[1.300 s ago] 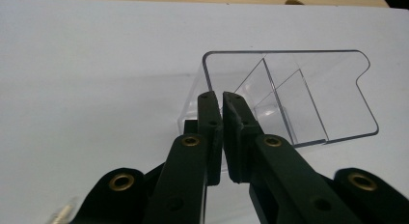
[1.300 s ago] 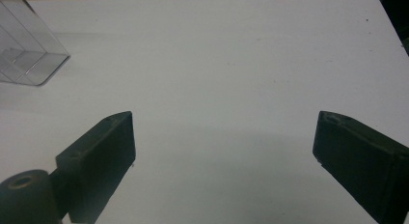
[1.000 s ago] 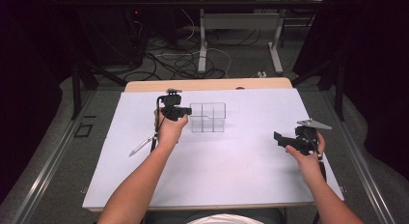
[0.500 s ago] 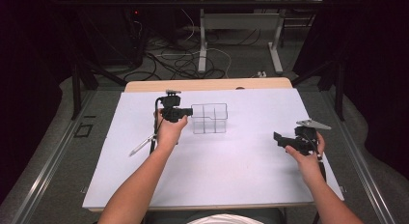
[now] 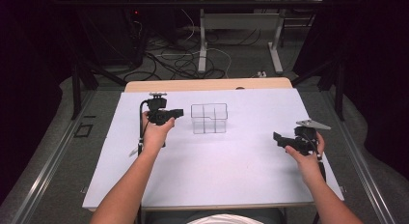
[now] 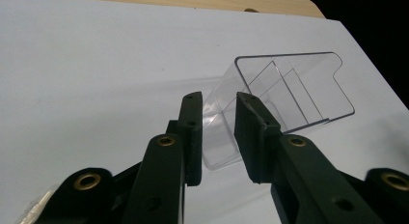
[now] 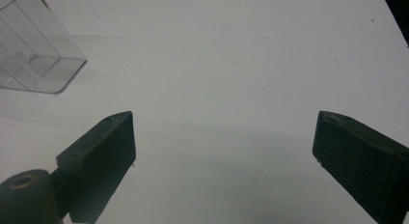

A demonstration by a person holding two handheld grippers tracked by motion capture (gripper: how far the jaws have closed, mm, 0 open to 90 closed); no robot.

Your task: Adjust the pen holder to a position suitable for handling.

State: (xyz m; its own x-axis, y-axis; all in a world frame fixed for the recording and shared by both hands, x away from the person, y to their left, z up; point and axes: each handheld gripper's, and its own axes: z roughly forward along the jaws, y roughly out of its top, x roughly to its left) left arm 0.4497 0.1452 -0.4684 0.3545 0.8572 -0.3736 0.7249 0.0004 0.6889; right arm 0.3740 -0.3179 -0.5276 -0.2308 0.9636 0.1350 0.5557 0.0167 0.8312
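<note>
Clear plastic forms the box (image 5: 209,119), a rectangular bin with thin inner dividers and rounded corners, seen standing on the smooth white sheet (image 5: 217,171) toward the far middle of the table. The left gripper (image 5: 179,112) is held just left of it; in the left gripper view its matte black jaws are parted by a narrow gap, the box (image 6: 284,96) beyond them. The right gripper (image 5: 277,138) is held near the right edge, jaws spread wide over bare sheet.
</note>
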